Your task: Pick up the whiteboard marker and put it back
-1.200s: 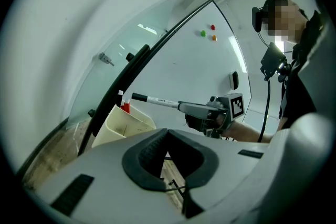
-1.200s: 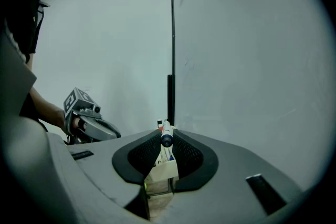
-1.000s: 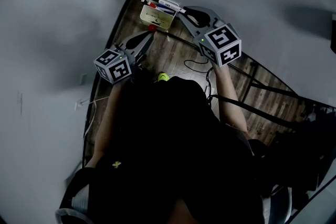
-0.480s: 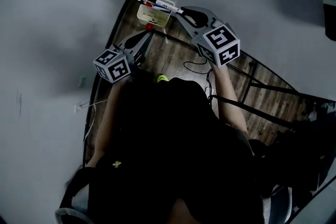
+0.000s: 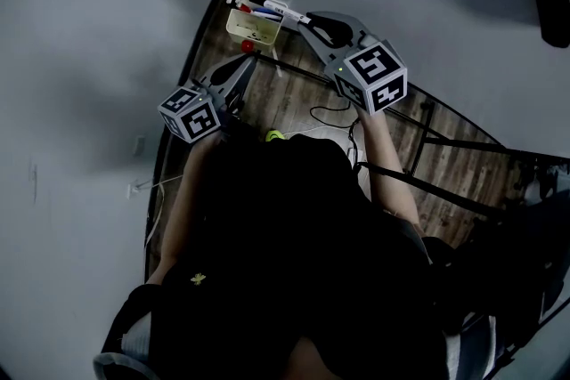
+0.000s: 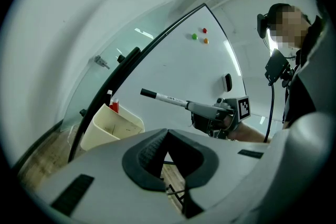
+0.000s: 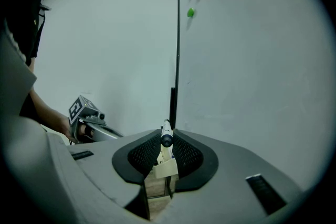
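The whiteboard marker (image 5: 287, 12) is clamped in my right gripper (image 5: 305, 18), which is shut on it. It sticks out level to the left, black cap first, over the cream marker holder (image 5: 239, 29). The left gripper view shows the marker (image 6: 164, 97) above and to the right of the holder (image 6: 107, 128). In the right gripper view the marker (image 7: 166, 139) shows end-on between the pads of my right gripper (image 7: 166, 137), with the holder (image 7: 167, 168) below it. My left gripper (image 5: 250, 59) hangs below the holder. Its jaws (image 6: 167, 132) are shut on nothing.
Other markers stand in the holder, one of them red (image 6: 114, 107). The whiteboard (image 6: 178, 65) carries coloured magnets (image 6: 199, 34). A small red thing (image 5: 248, 45) and a cable (image 5: 334, 111) lie on the wood floor. Black stand bars (image 5: 463, 142) run at the right.
Only the head view has drifted a little; the holder sits slightly higher and further left in it. Both grippers and the marker keep their places.
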The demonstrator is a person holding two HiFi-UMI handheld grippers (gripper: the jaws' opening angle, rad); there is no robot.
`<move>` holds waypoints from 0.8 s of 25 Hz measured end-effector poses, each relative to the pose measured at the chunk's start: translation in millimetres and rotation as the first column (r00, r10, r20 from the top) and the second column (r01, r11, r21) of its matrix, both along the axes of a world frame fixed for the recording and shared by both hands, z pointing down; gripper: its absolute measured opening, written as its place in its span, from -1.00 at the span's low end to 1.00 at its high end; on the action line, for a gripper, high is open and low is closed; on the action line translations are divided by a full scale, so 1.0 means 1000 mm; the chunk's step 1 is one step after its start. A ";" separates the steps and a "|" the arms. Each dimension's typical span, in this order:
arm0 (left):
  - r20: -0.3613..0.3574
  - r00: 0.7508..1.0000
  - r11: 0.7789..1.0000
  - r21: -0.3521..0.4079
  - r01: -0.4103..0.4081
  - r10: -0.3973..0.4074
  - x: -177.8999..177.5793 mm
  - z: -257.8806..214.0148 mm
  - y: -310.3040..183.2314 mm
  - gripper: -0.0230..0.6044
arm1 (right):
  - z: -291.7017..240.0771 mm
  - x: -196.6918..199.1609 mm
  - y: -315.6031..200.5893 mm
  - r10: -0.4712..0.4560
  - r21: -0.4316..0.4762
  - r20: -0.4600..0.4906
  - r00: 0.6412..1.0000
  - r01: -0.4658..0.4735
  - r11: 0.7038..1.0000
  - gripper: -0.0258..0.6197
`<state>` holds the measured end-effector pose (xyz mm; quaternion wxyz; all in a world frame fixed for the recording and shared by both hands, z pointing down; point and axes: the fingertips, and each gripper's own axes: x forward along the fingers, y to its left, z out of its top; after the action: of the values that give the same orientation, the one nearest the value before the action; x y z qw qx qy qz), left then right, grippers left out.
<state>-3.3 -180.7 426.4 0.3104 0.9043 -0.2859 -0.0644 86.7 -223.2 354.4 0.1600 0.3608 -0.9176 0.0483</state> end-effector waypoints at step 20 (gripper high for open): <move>-0.020 1.000 0.999 -0.033 0.018 -0.019 -0.016 0.009 0.009 -0.91 | 0.005 -0.015 0.005 -0.031 -0.017 -0.014 0.999 0.030 0.999 -0.67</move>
<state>-19.2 -171.7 435.8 0.3273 0.8957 -0.2922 -0.0717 71.8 -218.4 358.9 0.1701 0.3458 -0.9214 0.0508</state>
